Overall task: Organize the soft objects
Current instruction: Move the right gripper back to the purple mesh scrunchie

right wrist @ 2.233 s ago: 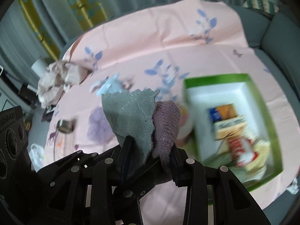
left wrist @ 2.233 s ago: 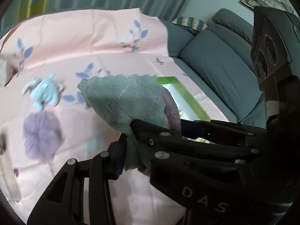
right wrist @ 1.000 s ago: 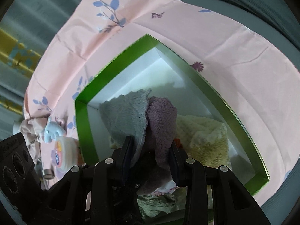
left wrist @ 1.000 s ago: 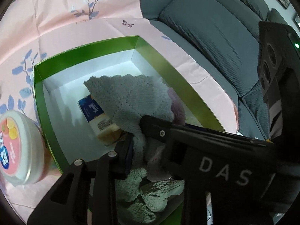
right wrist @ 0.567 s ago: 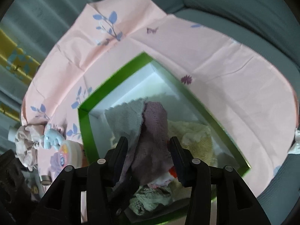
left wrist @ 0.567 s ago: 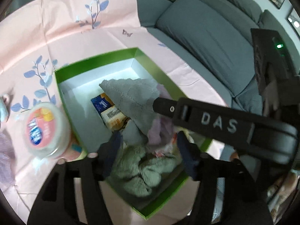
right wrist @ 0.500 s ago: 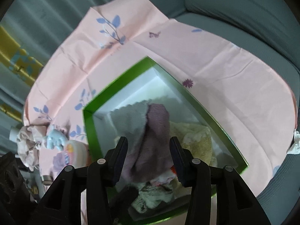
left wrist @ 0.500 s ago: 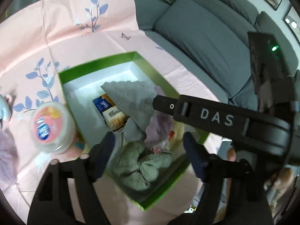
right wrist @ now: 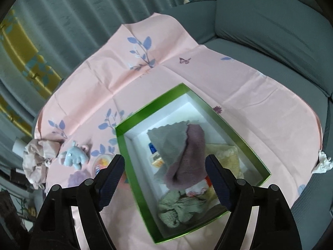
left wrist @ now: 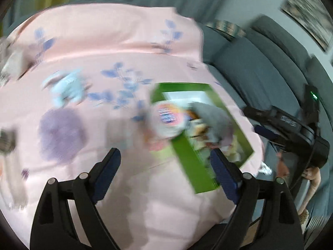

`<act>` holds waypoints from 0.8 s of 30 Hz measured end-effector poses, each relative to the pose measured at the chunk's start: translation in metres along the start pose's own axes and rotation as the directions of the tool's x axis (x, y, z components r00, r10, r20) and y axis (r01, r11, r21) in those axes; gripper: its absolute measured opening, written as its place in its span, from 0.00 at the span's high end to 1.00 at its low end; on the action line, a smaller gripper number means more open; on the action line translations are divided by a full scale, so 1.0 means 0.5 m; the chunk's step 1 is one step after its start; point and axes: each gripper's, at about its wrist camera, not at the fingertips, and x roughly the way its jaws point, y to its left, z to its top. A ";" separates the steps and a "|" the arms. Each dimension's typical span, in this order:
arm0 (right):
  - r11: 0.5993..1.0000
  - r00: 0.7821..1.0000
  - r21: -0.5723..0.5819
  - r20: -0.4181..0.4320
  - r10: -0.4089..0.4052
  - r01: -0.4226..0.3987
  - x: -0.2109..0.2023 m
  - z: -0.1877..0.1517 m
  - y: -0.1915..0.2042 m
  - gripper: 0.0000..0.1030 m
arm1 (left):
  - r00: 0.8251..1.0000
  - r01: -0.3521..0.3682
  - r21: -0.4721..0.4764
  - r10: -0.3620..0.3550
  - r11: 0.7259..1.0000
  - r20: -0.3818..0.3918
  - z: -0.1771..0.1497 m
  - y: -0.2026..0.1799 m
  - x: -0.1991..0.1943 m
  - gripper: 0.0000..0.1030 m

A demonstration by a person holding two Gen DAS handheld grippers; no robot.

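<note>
In the right wrist view a grey-green cloth (right wrist: pixel 166 139) and a mauve cloth (right wrist: pixel 187 156) lie folded together inside the green box (right wrist: pixel 122 143), on top of other items. My right gripper (right wrist: pixel 163 160) hovers above them with its jaws opening, and its pads touch nothing. Beside them in the box are a cream cloth (right wrist: pixel 224 154) and a crumpled green towel (right wrist: pixel 179 208). The left wrist view is blurred. My left gripper (left wrist: pixel 164 162) is over the pink tablecloth to the left of the green box (left wrist: pixel 187 160), its jaws opening with nothing between them.
On the cloth left of the box lie a blue plush toy (right wrist: pixel 72 156), a crumpled pale fabric (right wrist: pixel 35 158), a purple fluffy piece (left wrist: pixel 60 133) and a round white-lidded tub (left wrist: pixel 166 118). A grey sofa (right wrist: pixel 270 20) curves behind. A white tissue (right wrist: pixel 322 162) hangs at the right edge.
Both grippers have let go of the grey-green and mauve cloths, which now rest in the box. The left gripper has swung away to the left. The right one has risen.
</note>
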 end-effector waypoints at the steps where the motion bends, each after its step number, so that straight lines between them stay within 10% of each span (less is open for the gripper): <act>1: 1.000 1.000 -0.008 0.006 -0.001 0.001 -0.002 -0.003 0.008 0.21 | 1.000 -0.016 -0.021 0.017 1.000 0.004 -0.009 0.018 -0.008 0.15; 14: 0.964 1.000 -0.265 -0.005 -0.018 0.016 0.030 -0.077 0.183 0.17 | 0.973 -0.212 -0.334 0.230 0.918 0.013 -0.155 0.293 -0.057 0.15; 18: 0.935 0.993 -0.337 -0.075 0.092 -0.112 0.035 -0.113 0.239 0.17 | 0.961 -0.254 -0.401 0.276 0.880 -0.003 -0.176 0.334 -0.051 0.15; 24: 0.835 0.908 -0.364 -0.240 0.344 -0.413 0.048 -0.178 0.328 0.17 | 0.956 -0.264 -0.409 0.292 0.874 0.007 -0.179 0.351 -0.052 0.15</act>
